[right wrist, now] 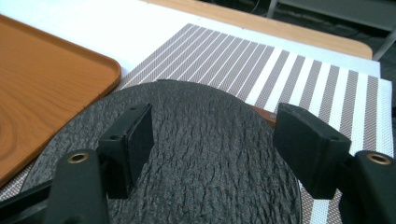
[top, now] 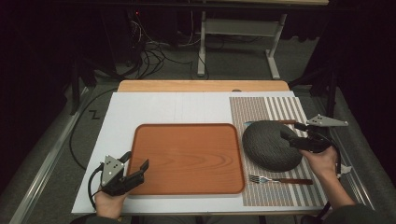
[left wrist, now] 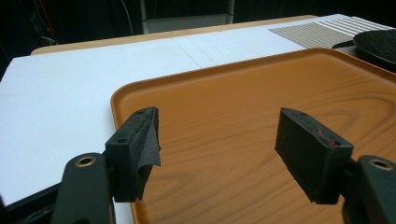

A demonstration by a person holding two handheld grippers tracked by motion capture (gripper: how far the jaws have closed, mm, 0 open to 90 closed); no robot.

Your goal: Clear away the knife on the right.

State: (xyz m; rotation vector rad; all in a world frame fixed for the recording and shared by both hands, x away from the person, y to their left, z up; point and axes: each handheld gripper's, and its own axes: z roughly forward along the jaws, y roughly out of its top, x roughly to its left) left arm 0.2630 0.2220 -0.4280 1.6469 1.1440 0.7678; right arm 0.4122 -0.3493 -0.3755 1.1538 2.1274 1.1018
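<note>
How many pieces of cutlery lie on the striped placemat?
2: a fork in front of the dark plate, and a piece behind it, mostly hidden.

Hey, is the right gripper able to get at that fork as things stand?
Probably yes. The fork lies bare on the striped placemat, just in front of the dark plate over which the right gripper hovers open, with nothing between them.
</note>
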